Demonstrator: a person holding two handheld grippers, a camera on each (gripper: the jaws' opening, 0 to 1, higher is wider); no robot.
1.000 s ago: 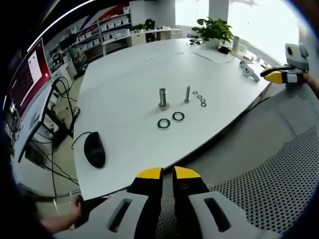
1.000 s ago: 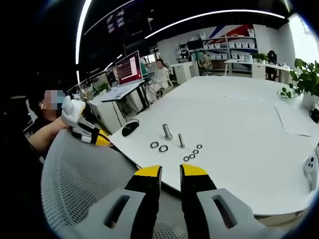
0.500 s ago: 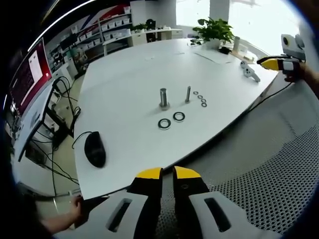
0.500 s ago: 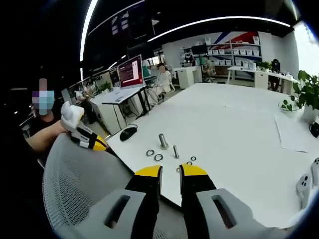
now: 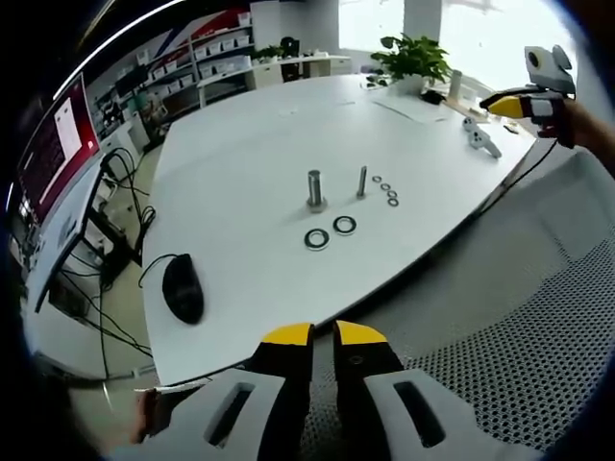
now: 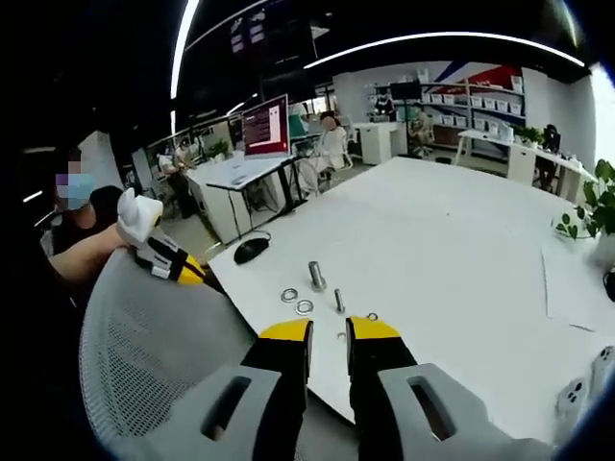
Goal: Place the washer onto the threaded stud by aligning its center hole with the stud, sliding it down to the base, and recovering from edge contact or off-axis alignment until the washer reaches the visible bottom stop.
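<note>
On the white table [image 5: 240, 144] a thick threaded stud [image 5: 314, 188] stands upright beside a thin stud [image 5: 361, 181]. Two large washers [image 5: 315, 238] [image 5: 344, 225] lie flat in front of them, and three small washers [image 5: 384, 188] lie to the right. My left gripper [image 5: 323, 335] is shut and holds nothing, hanging over a mesh chair back short of the table edge. My right gripper [image 5: 507, 99] shows at the upper right, held above the table's far side. In the right gripper view my right gripper [image 6: 328, 330] is shut and bare, with the thick stud [image 6: 316, 276], thin stud [image 6: 338, 301] and a large washer [image 6: 288, 295] beyond it.
A black mouse [image 5: 183, 288] lies near the table's left edge. The grey mesh chair back [image 5: 500, 317] spreads under both grippers. A potted plant [image 5: 413, 58] and a white controller [image 5: 480, 139] sit at the far side. A person's hand holds my left gripper [image 6: 171, 261].
The right gripper has risen and drifted in the left gripper view. The right gripper view has shifted, so the studs and washers sit closer to its jaws. The left gripper has stayed put.
</note>
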